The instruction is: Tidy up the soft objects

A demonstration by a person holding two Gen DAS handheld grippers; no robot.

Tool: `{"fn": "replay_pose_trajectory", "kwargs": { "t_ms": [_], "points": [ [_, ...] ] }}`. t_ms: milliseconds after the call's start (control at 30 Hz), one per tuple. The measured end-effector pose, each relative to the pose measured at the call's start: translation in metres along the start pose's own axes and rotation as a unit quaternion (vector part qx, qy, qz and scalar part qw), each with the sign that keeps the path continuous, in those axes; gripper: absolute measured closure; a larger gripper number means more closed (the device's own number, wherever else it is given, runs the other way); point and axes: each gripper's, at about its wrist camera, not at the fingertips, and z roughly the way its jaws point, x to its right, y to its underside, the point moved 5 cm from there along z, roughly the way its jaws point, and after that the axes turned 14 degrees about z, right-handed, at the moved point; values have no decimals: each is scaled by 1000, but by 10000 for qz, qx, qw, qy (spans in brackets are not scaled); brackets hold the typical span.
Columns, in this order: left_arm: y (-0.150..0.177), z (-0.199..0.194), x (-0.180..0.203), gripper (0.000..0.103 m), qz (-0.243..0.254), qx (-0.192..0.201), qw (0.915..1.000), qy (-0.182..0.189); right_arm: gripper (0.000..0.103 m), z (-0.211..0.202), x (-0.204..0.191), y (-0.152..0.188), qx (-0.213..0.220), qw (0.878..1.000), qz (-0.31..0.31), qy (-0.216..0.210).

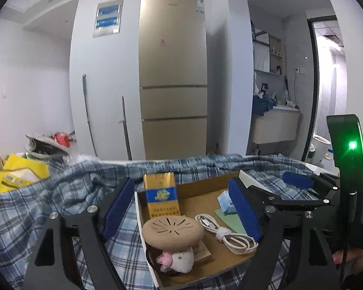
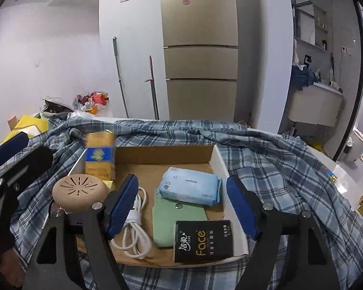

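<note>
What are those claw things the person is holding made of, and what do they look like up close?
Each is a black frame of angled struts joined by silver bolts, ending in two flat fingers with ribbed blue pads. The left wrist view shows the right gripper carrying a dark upright handle with a glowing green light and a thin black cable.

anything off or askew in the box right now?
One oddity: the gold-and-blue carton stands upright in the cardboard box's back left corner, while the blue tissue pack, green pouch, black Face pack and white cable lie flat. The mushroom plush sits at the front left corner. Nothing spilled or damaged.
</note>
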Motion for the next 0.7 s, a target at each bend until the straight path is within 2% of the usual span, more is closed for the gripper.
{"fn": "replay_pose_trajectory", "kwargs": {
  "t_ms": [133,300,400,700],
  "points": [
    [-10,-11,1,21,-41,133,9999,25,28,-13,3,-9,203,9997,-42,87],
    [-27,-35,7,21,25,322,9995,71,28,-41,0,-23,417,9991,-73,0],
    [-36,-56,9,21,63,513,9985,189,27,-69,-2,-31,663,9977,-136,-37],
    [-51,-121,9,21,115,1049,9944,76,24,-145,-1,-35,1342,9908,-43,-135]
  ]
}}
